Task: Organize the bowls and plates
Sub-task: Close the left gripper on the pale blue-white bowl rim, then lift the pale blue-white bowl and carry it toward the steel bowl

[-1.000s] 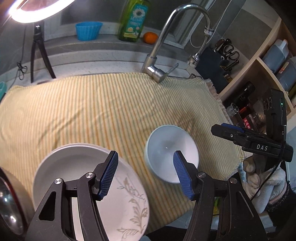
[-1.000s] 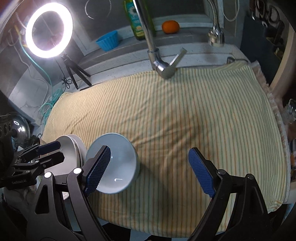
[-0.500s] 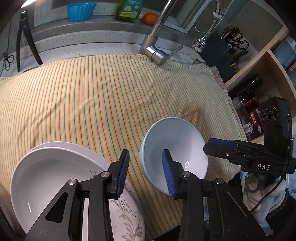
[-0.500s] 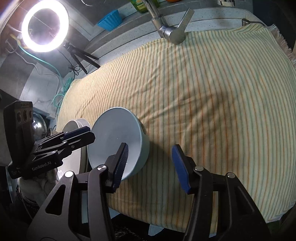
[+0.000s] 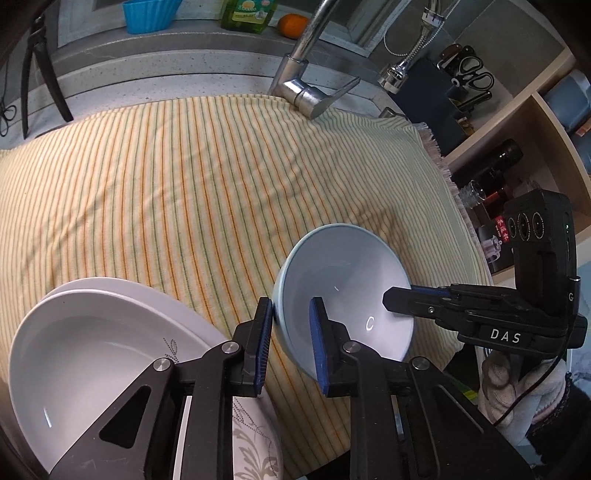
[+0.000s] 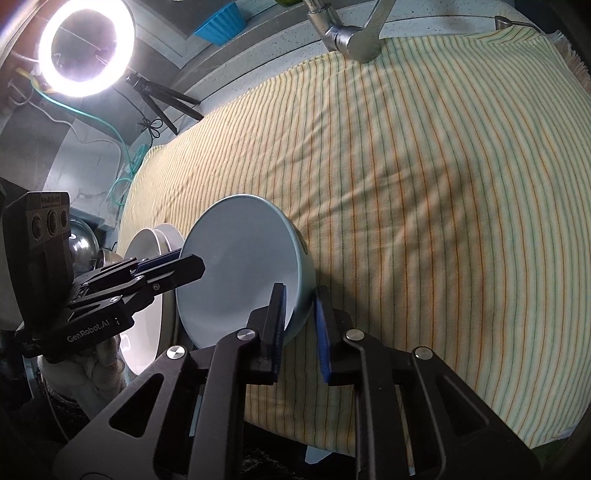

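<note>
Jaws of both our left gripper (image 5: 291,345) and right gripper (image 6: 300,329) are clamped on opposite rims of the tilted pale-blue bowl (image 5: 341,295), lower centre. Stacked plates (image 5: 110,332) lie lower left; bowl unplaced.

Striped cloth (image 5: 192,177) under faucet (image 5: 303,92); orange (image 5: 291,25), ring light (image 6: 86,48) behind.
</note>
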Demonstrator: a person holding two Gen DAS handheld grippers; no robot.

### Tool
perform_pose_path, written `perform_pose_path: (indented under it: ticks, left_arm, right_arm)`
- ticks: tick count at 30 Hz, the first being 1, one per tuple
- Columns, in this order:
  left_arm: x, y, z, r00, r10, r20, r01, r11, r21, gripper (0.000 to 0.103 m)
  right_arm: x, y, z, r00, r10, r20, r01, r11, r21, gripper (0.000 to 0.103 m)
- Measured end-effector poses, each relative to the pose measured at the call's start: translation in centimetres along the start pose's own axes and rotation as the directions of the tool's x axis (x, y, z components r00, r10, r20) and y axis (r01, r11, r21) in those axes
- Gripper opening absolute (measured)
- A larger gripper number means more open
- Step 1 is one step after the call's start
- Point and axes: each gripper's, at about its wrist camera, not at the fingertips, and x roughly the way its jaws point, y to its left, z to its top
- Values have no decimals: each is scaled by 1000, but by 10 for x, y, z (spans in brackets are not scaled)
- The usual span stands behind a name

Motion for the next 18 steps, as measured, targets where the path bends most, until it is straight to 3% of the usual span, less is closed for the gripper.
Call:
perform_pose_path:
  ticks: [7, 18]
  left_arm:
    - [-11, 0, -5, 1000, -14, 22, 14, 1000, -12, 18]
    - [-70, 11, -4, 989, -14, 148, 18, 999, -30, 18]
  right_arm:
    - [-8, 8, 1, 1000, -8, 26, 8, 1000, 6, 15]
    - [-37, 54, 12, 995, 14, 99, -9, 999, -51, 15]
